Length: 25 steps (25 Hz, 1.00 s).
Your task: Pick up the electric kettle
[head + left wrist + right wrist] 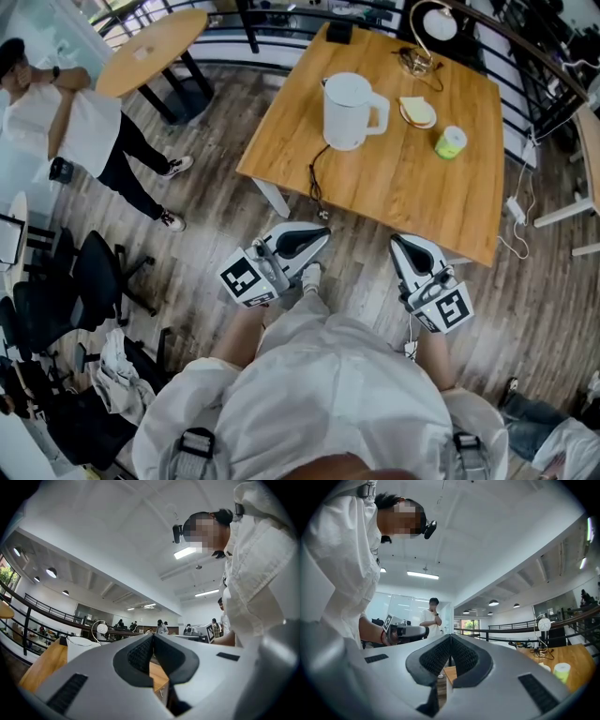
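The white electric kettle [349, 110] stands upright on the wooden table [412, 178], handle to the right, with a black cord [314, 178] running off the near edge. It shows at the left in the left gripper view as the kettle [80, 647]. My left gripper [323, 234] is shut and empty, short of the table's near edge. To its right my right gripper [394, 240] is also shut with nothing in it, just before the same edge. Both sets of jaws meet in the gripper views, left gripper [153, 637], right gripper [450, 637].
On the table sit a green-yellow roll [451, 142], a small plate [417, 112] and a desk lamp [427, 33]. A round table [150, 52] and a standing person [75, 122] are at the left. Black chairs [84, 281] stand at the lower left.
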Motion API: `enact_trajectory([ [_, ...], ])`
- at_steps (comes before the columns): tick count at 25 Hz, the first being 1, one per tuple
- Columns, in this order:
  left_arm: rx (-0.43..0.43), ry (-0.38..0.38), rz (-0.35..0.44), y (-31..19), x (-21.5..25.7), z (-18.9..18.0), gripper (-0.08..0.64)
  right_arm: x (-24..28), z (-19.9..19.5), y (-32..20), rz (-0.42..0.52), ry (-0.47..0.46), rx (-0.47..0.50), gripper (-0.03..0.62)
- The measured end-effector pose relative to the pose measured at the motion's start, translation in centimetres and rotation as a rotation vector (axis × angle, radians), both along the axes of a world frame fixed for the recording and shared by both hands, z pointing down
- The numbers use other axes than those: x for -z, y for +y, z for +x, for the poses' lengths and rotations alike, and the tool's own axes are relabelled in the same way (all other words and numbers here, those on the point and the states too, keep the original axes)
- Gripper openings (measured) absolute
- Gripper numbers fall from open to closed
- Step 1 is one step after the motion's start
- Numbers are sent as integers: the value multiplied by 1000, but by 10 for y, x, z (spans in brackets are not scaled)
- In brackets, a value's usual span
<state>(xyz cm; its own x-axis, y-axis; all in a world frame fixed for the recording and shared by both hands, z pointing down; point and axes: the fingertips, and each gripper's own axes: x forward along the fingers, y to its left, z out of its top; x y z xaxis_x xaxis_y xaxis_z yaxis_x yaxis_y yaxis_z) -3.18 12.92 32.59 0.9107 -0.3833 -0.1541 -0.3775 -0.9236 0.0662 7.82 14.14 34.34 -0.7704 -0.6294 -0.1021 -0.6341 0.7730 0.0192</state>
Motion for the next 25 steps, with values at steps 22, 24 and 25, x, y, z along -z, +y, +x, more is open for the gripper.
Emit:
enact_trajectory([
  [22,-51,19,-57,-140,-24,-47,8,-23,-36,-138,-59,24,-98,9],
  [24,-63,19,-60,-150,-26,-51,8,-25,-39,-148,-63,24,-114,9],
  [25,-70,18,-61,-154,-27,-53,8,-26,-41,-153,-64,25,-121,9],
])
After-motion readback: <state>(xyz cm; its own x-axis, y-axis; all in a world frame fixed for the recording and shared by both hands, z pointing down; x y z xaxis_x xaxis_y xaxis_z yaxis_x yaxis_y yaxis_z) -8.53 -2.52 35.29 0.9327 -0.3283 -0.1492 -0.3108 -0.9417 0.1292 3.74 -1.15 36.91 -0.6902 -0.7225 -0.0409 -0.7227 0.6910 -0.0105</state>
